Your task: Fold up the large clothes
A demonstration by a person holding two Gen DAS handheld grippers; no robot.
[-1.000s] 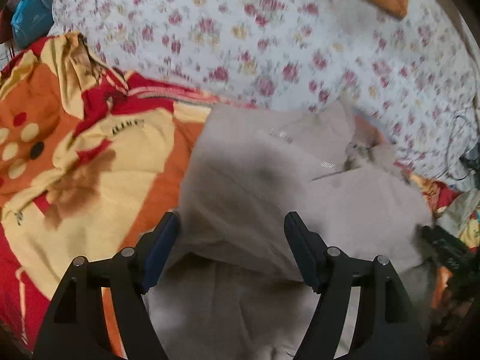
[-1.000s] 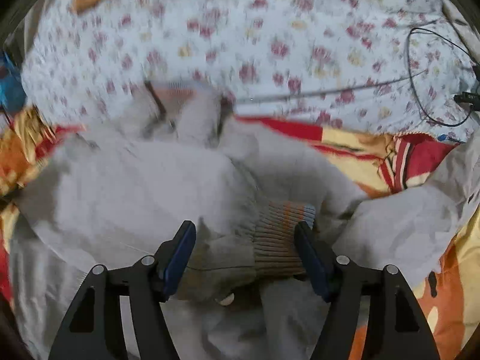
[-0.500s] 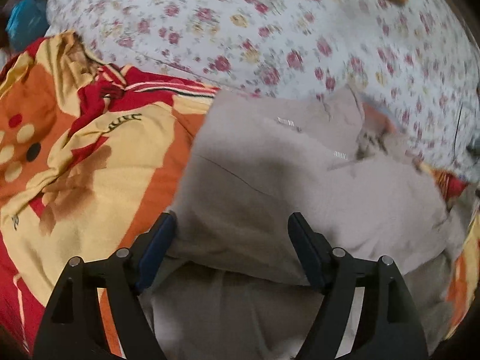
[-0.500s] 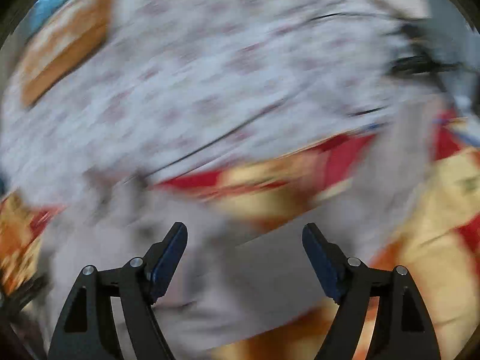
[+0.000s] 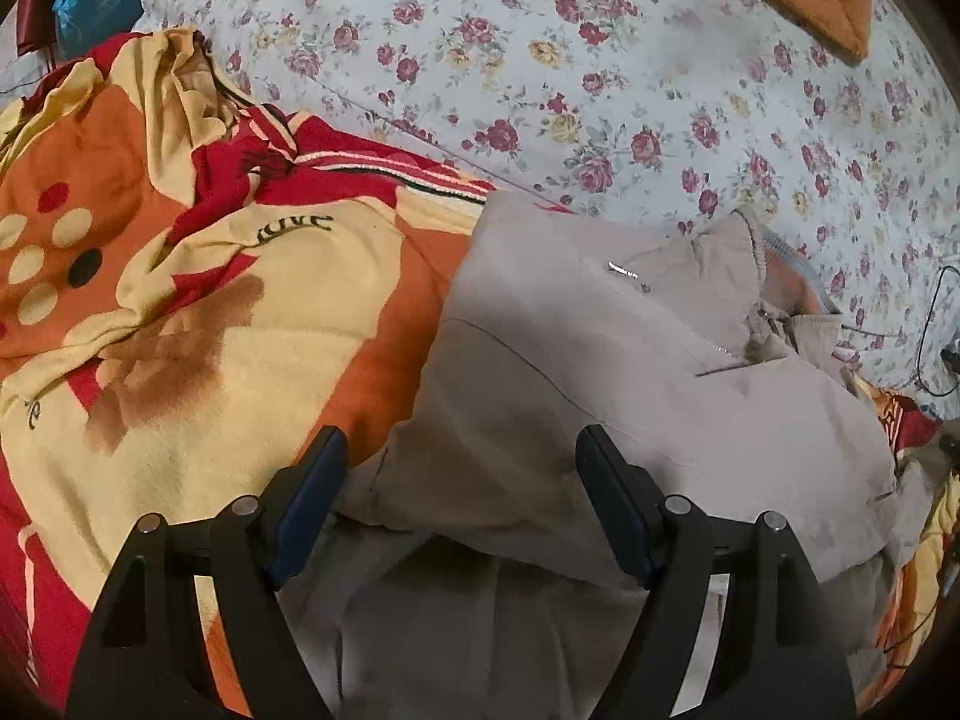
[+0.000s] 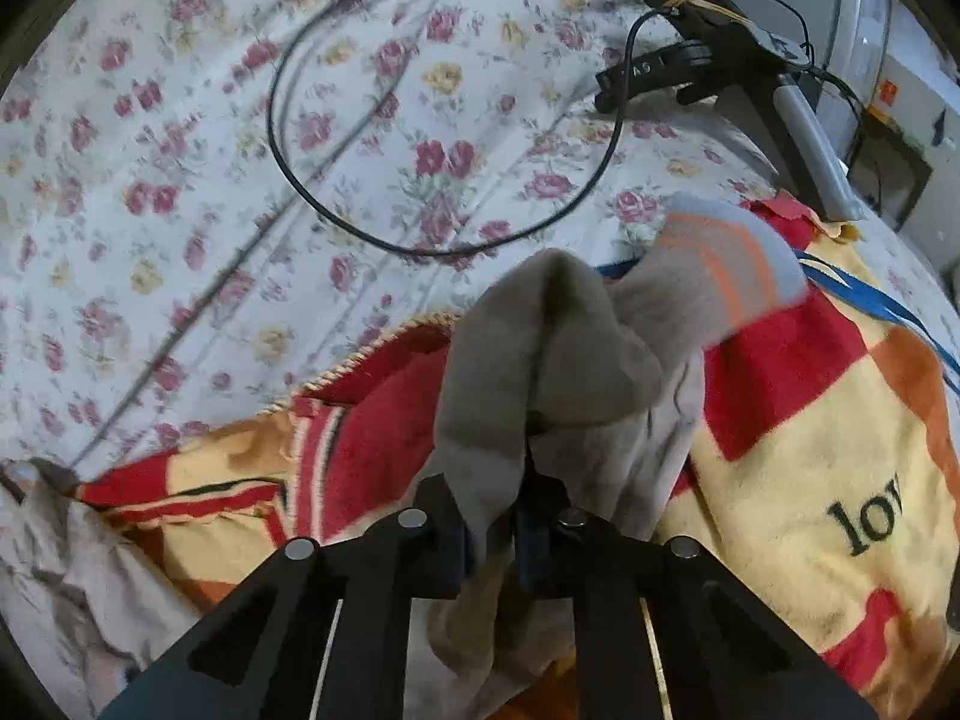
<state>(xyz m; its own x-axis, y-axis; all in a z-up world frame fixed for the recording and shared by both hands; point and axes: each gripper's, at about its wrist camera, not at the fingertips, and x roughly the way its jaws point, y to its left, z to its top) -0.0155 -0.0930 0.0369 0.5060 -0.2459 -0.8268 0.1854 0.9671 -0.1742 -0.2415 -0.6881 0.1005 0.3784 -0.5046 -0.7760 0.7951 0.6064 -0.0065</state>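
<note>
Your beige jacket (image 5: 600, 372) lies partly folded just ahead of your left gripper (image 5: 462, 510), its body spread flat and its collar and zipper at the far right. From your right gripper (image 6: 492, 528), one sleeve (image 6: 540, 372) rises bunched between the closed fingers, and its ribbed cuff (image 6: 726, 264), striped orange and grey-blue, hangs forward to the right.

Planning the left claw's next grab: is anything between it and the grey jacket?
Nothing visible. The left claw hangs open right over the grey jacket, whose fabric fills the gap between its fingers. The right claw is shut on the sleeve.
</note>
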